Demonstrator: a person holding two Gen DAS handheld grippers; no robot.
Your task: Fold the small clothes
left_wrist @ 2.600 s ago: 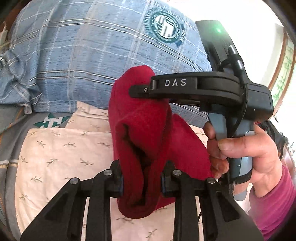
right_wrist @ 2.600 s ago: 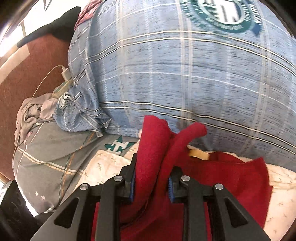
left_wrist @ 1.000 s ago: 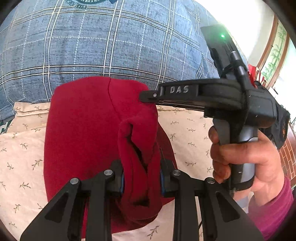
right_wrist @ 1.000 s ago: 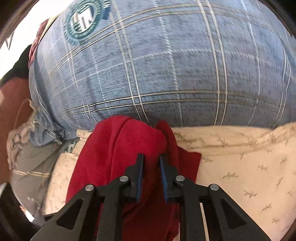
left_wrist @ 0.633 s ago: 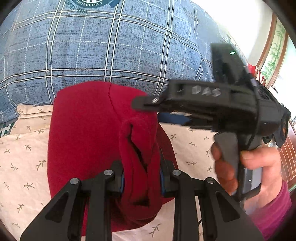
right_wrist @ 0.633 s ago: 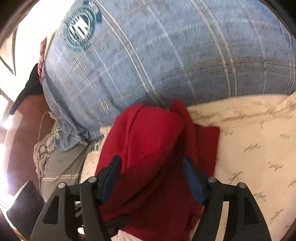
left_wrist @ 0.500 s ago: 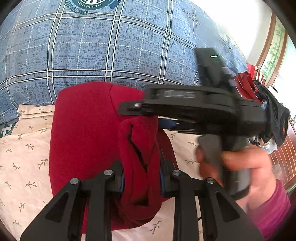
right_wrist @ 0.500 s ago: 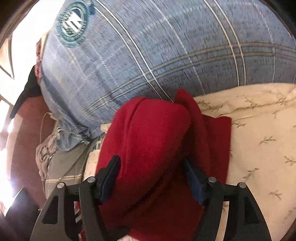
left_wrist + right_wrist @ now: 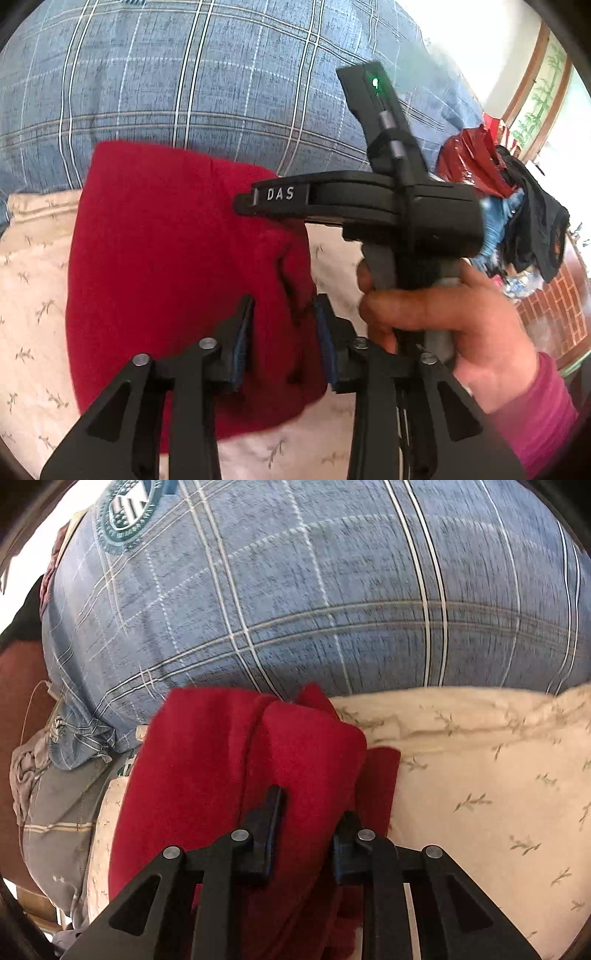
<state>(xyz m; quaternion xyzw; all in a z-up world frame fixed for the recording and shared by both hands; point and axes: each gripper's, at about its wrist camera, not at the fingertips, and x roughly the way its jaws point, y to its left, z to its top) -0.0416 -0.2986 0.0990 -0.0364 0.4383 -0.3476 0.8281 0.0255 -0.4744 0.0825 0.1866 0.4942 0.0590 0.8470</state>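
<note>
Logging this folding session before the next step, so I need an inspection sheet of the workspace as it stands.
Surface: cream leaf-print sheet.
Job's things: red garment lying on the sheet, doubled over.
Clutter: blue plaid pillow behind the garment; grey fabric; heap of dark and red clothes.
Grippers: left hand-held gripper parted around a fold; right hand-held gripper parted around cloth, grip uncertain.
Cables: thin white cord.
Surroundings: brick floor.
</note>
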